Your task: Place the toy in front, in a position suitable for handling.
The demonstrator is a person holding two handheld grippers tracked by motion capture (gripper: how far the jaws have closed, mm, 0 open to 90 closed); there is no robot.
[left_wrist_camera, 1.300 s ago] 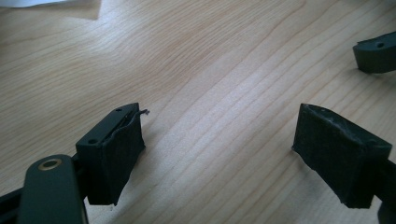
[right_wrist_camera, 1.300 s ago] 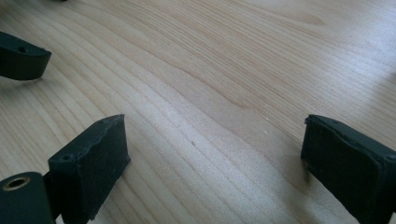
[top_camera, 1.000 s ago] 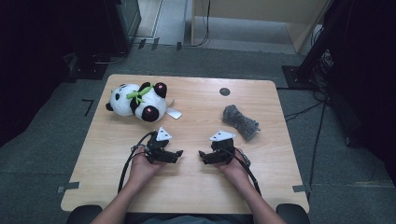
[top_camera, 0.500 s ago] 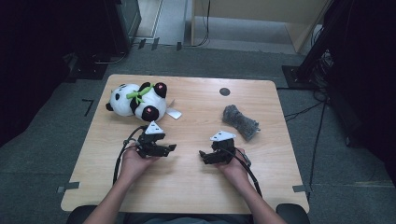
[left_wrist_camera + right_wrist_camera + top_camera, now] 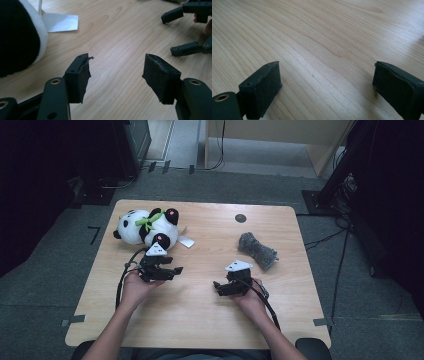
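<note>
From the high view we see a wooden table with a stuffed panda lying at about ten o'clock from the table's middle, a white tag just beside it, a grey bundle at about two o'clock and a small dark disc near the far edge at twelve o'clock. We hold the left gripper just on the near side of the panda, at about five o'clock from it and not touching it; its jaws have just been closing, yet they stand partly apart with nothing between them. The right gripper rests near the table's middle, at about seven o'clock from the grey bundle and well apart from it. The left gripper view adds what the high view cannot: frayed padding on the jaw faces, bare wood in the gap, the panda's black and white plush cut off at the left edge around nine o'clock, the tag at eleven o'clock, and the other gripper's jaws at two o'clock. The right gripper view shows wide-spread jaws over bare wood grain. From above, both grippers are small and dark, so their jaw gaps are hard to make out there. What the grey bundle is made of we cannot tell.
</note>
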